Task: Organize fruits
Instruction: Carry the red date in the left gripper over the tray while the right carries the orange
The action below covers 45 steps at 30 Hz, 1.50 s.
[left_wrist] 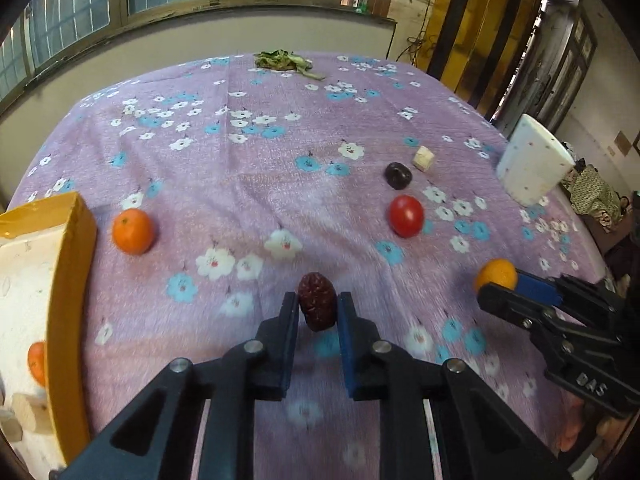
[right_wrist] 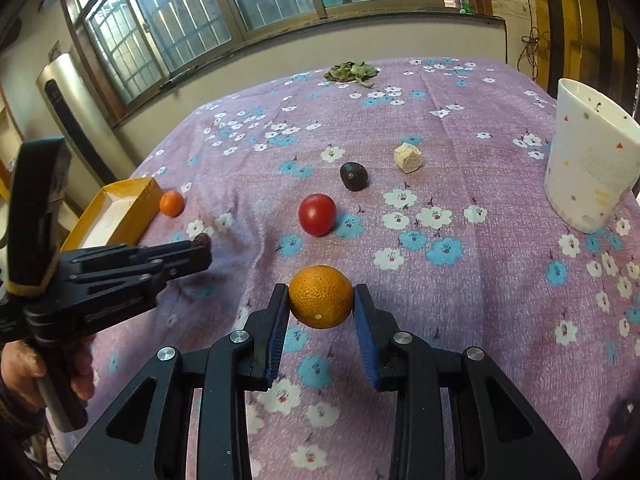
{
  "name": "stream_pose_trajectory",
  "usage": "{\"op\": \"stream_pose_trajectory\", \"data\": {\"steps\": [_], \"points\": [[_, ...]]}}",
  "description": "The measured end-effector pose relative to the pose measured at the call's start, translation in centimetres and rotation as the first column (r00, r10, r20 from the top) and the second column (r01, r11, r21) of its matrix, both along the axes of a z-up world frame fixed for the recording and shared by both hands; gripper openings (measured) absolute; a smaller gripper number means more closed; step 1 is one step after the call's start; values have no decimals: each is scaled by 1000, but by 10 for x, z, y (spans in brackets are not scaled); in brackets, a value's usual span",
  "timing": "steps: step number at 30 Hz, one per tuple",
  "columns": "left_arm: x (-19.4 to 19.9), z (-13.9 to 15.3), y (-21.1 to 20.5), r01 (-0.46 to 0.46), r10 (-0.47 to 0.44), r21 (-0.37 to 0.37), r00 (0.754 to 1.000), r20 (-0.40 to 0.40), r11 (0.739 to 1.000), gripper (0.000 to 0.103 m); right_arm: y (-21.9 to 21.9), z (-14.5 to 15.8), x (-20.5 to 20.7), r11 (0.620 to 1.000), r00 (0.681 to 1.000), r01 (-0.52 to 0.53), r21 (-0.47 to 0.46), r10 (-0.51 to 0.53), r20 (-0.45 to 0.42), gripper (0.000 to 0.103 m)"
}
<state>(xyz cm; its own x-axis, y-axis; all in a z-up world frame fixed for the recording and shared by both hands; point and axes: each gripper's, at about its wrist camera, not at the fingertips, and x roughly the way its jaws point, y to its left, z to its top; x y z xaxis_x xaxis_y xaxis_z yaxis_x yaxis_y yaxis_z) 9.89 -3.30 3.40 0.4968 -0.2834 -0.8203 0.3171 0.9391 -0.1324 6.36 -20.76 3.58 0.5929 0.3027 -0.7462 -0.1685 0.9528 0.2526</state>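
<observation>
Left tool (left_wrist: pixel 318 308) closed on a wrinkled, dark red date (left_wrist: pixel 317 306), oblong, its skin puckered; the blue ribbed pads press both sides, and the date looks lifted just above the cloth. Right tool (right_wrist: pixel 321 304) closed on a round orange (right_wrist: pixel 321 302) with pebbled, glossy peel, held between its own blue pads.

Landmark: the smooth red tomato (right_wrist: pixel 317 214), sitting on the bench (right_wrist: pixel 460 300), which is covered in a fuzzy lilac cloth printed with white and blue flowers.
- Just beyond the tomato: a dark, near-black, shiny rounded fruit (right_wrist: pixel 353 176); beside that, a pale, crumbly, blocky lump (right_wrist: pixel 408 158).
- Far beyond the tomato, near the bench's back edge: a heap of wilted green leaves (right_wrist: pixel 352 71).
- Right of the tomato, well apart: a white cup (right_wrist: pixel 588 168), tapered, speckled with small coloured shapes, upright.
- Left of the tomato, well apart: a second orange (right_wrist: pixel 172 203), smooth, touching or just beside a shallow yellow-walled box (right_wrist: pixel 140 216) with a white inside.
- In the left wrist view the box holds part of another orange fruit (left_wrist: pixel 37 362) and pale, cork-like cylinders (left_wrist: pixel 30 412).
</observation>
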Motion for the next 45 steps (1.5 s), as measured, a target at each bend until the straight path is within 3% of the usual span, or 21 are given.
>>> {"op": "stream_pose_trajectory", "data": {"steps": [11,20,34,45], "points": [[-50,18,38,-8,9,-33,1000,14,999,22,30,2,-40,999,1000,2,-38,-2,-8,31],[-69,28,80,-52,54,-68,998,25,996,22,68,0,-59,1000,999,-11,-25,10,-39,31],[-72,45,160,-148,154,-86,986,65,985,22,156,27,-35,992,992,-123,-29,123,6,31],[-57,45,242,-274,280,-85,958,63,958,22,236,41,4,969,969,-245,-24,245,33,31]]}}
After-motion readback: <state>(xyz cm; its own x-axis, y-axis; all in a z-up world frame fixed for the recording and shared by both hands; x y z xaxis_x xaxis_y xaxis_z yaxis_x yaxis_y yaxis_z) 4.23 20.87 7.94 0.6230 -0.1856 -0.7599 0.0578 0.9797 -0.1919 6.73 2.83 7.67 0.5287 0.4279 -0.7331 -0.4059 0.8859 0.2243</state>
